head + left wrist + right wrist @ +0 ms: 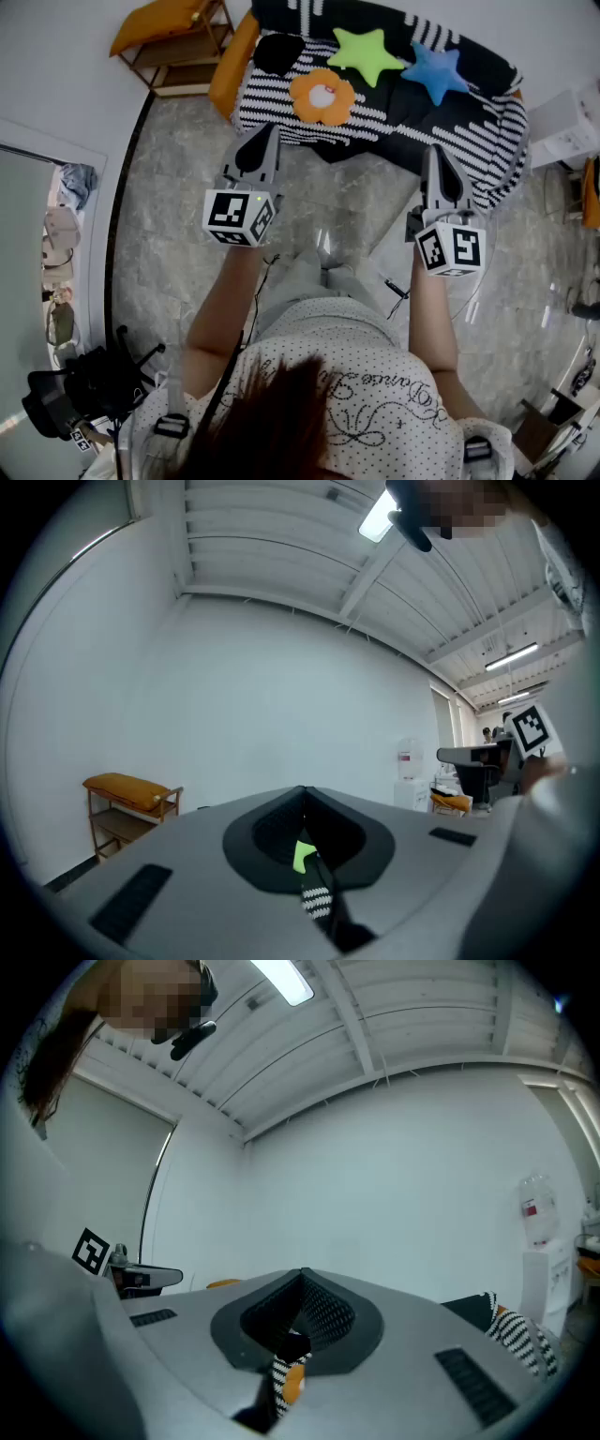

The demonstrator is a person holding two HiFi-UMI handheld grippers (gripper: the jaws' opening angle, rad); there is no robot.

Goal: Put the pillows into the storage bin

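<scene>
Four pillows lie on a black-and-white striped cover (469, 122) ahead of me: an orange flower (322, 96), a green star (367, 53), a blue star (438, 71) and a black one (278, 52). My left gripper (265, 133) is shut and empty, with its tip just short of the cover's near edge, below the flower pillow. My right gripper (437, 155) is also shut and empty, and its tip is over the cover's near edge, below the blue star. In the left gripper view the jaws (304, 797) meet. In the right gripper view they (302, 1281) meet too. No storage bin shows clearly.
An orange cushion (232, 66) leans at the cover's left end. A wooden rack (178, 58) with another orange cushion stands at the far left. White boxes (567, 122) sit at the right. The floor is marble tile (169, 187), and black gear (84, 384) lies at lower left.
</scene>
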